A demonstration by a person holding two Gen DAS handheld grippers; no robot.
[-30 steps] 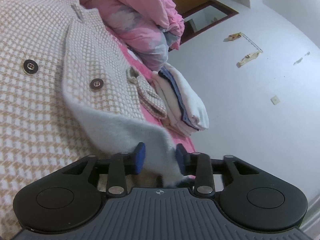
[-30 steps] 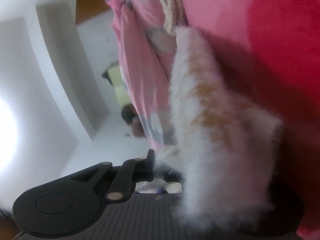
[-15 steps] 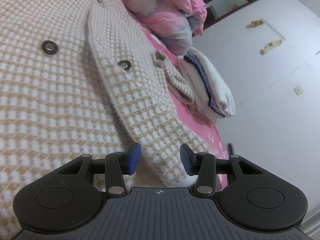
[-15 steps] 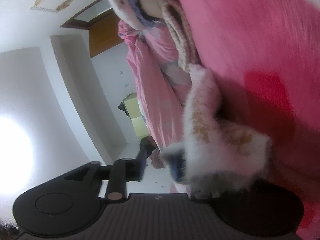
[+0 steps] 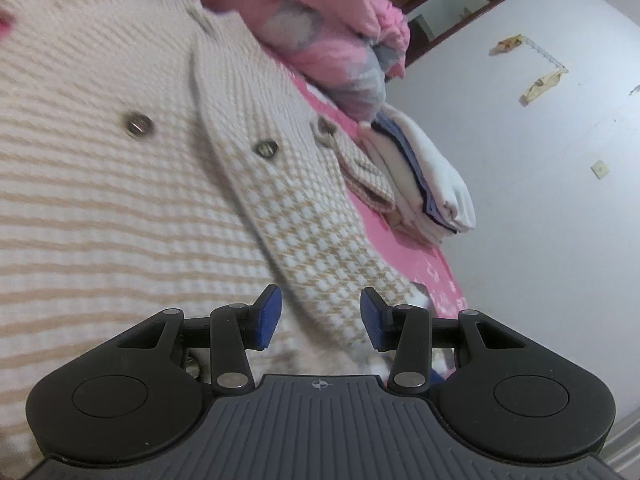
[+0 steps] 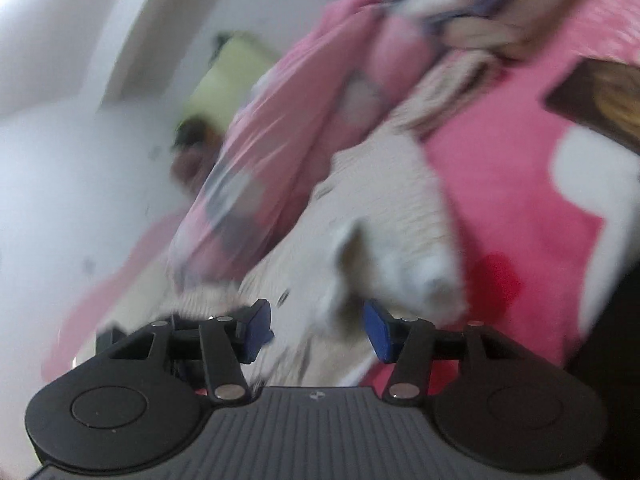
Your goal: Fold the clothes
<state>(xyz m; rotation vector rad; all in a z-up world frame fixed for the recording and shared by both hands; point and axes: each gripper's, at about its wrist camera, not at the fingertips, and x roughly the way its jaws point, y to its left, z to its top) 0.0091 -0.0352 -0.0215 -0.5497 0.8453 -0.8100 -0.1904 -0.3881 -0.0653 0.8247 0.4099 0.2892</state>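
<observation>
The beige-and-white checked jacket (image 5: 132, 184) lay spread flat on the pink bed (image 5: 416, 256), filling the left and near part of the left wrist view, with its folded-over front panel (image 5: 304, 220) running diagonally from far left to near right and 2 dark buttons (image 5: 138, 124) showing on it. The left hand-held gripper (image 5: 320, 318) hung low over that panel, its blue pads (image 5: 269, 316) parted with the cloth edge lying between them but not pinched. Just beyond the jacket's cuff on the right sat a small stack of folded white and blue clothes (image 5: 424, 184), and a rumpled pink quilt (image 5: 320, 12) was heaped at the far end of the bed. Over in the blurred right wrist view, the right hand-held gripper (image 6: 318, 330) had its jaws just opening and standing apart, with a fuzzy white sleeve end (image 6: 400, 268) sitting loose just beyond the pads, touching neither as far as the blur allowed. Pink bedding lay to its right.
</observation>
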